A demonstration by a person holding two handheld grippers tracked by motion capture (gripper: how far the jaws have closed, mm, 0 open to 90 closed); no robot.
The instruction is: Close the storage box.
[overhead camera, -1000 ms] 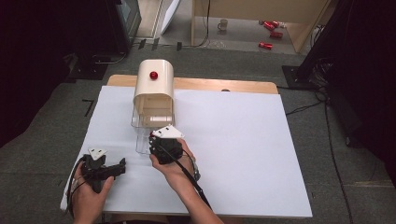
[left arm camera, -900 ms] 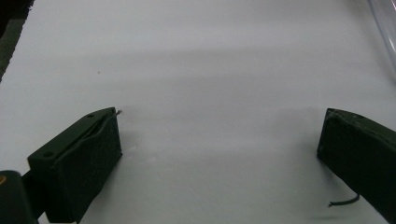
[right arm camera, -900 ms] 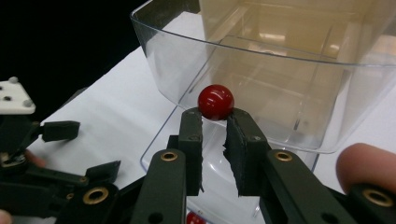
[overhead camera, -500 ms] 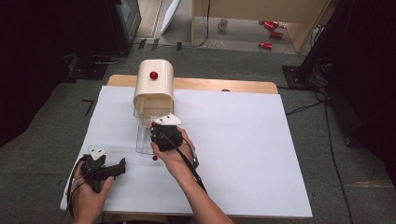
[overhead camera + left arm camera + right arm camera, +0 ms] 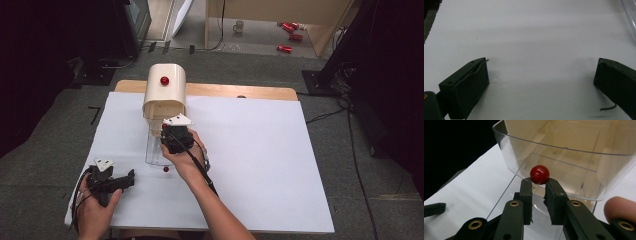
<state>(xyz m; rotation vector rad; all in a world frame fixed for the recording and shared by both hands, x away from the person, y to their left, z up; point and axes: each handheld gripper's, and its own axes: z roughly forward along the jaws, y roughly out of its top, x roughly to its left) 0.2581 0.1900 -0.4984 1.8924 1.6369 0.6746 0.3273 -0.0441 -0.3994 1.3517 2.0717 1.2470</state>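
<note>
Table (image 5: 260, 165): white sheet, cream dispenser (image 5: 164, 95) at its far edge.
Clear tray (image 5: 564, 157): beneath the dispenser.
Right gripper (image 5: 539, 182): has moved from near the loose ball up to the tray, jaws pinching a red ball (image 5: 539, 174); drop looks next.
Left gripper (image 5: 541, 75): wide, empty.
Loose ball (image 5: 166, 169): on sheet.

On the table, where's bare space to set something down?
The white sheet is bare right of the right gripper, out to the far and right edges. A smaller patch lies between the left gripper and the near edge. It's crowded around the cream dispenser, clear bin and loose red ball.
</note>
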